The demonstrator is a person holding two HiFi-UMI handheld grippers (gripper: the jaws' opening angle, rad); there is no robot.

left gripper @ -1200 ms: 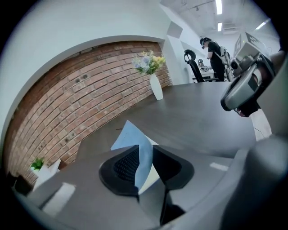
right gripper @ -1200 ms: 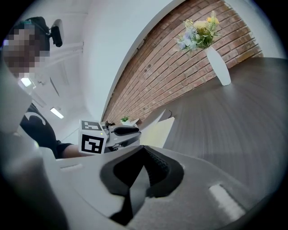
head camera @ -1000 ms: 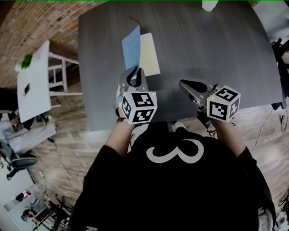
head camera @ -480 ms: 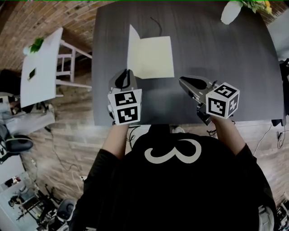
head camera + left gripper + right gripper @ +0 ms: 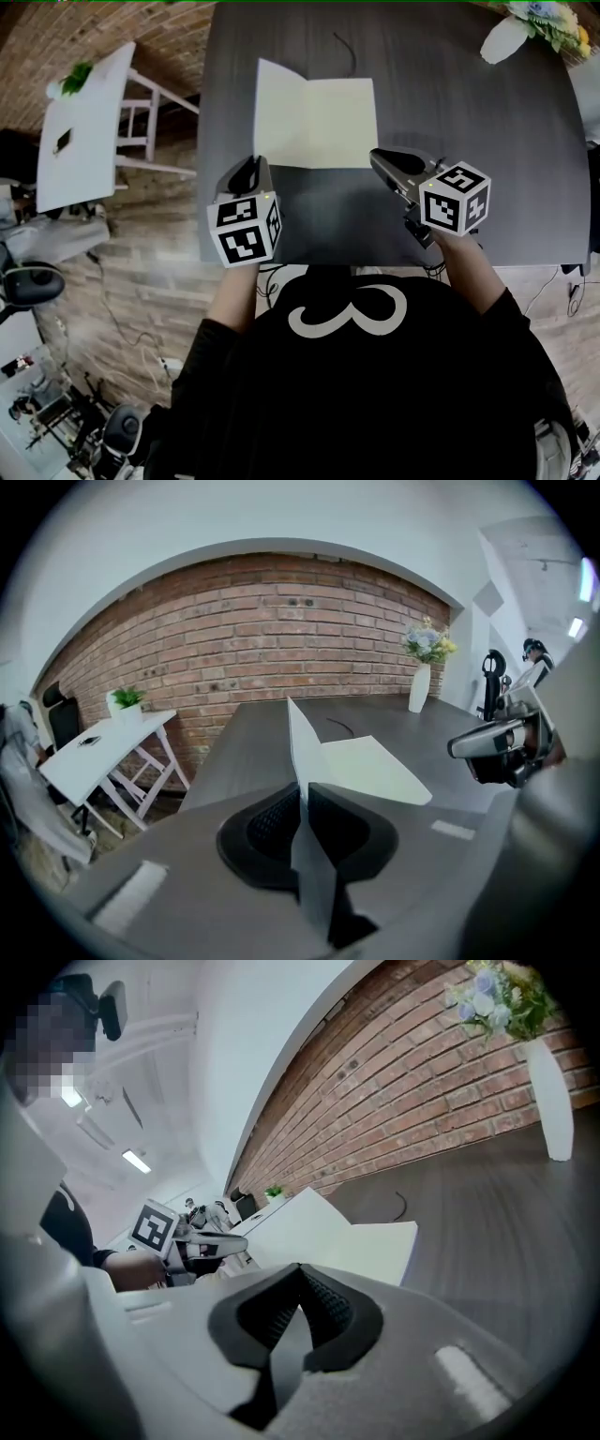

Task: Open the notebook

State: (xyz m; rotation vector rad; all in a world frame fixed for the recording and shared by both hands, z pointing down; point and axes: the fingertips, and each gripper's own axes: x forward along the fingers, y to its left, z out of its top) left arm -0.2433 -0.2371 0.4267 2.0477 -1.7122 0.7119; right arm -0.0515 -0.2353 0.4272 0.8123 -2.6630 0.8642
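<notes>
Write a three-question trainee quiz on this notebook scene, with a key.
1. True or false: the notebook lies closed on the table.
2. Where does the white vase stand? A) at the table's far right corner B) at its near left corner C) on the notebook
3. Fill in: the right hand-held gripper has its jaws ____, with nothing between them.
Key: 1 false; 2 A; 3 shut.

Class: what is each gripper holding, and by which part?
The left gripper pinches the raised notebook cover at its near edge, though its jaws have just been opening. The right gripper, shut, holds nothing.
</notes>
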